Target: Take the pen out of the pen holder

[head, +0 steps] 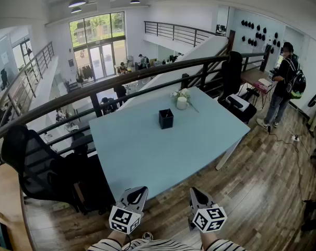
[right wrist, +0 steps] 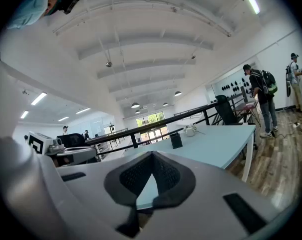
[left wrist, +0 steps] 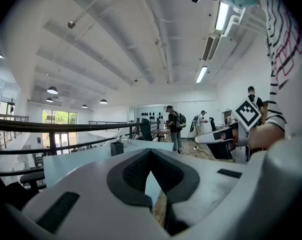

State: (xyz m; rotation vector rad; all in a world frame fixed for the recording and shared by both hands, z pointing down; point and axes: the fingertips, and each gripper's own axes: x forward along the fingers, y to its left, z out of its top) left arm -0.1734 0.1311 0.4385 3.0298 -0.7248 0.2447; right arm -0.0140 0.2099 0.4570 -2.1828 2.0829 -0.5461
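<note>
A black square pen holder [head: 166, 118] stands near the middle of the light blue table [head: 147, 156]. I cannot make out a pen in it from here. The holder shows small and far off in the left gripper view [left wrist: 117, 148] and the right gripper view [right wrist: 176, 140]. My left gripper [head: 138, 195] and right gripper [head: 198, 196] hover side by side at the table's near edge, well short of the holder. Both are shut with nothing between the jaws, the tips meeting in the left [left wrist: 151, 151] and right [right wrist: 151, 153] gripper views.
A white vase with flowers [head: 182, 101] sits behind the holder at the table's far end. A black office chair [head: 30, 163] stands to the left, another chair [head: 232, 75] at the far right. A railing [head: 95, 85] runs behind. A person [head: 283, 85] stands far right.
</note>
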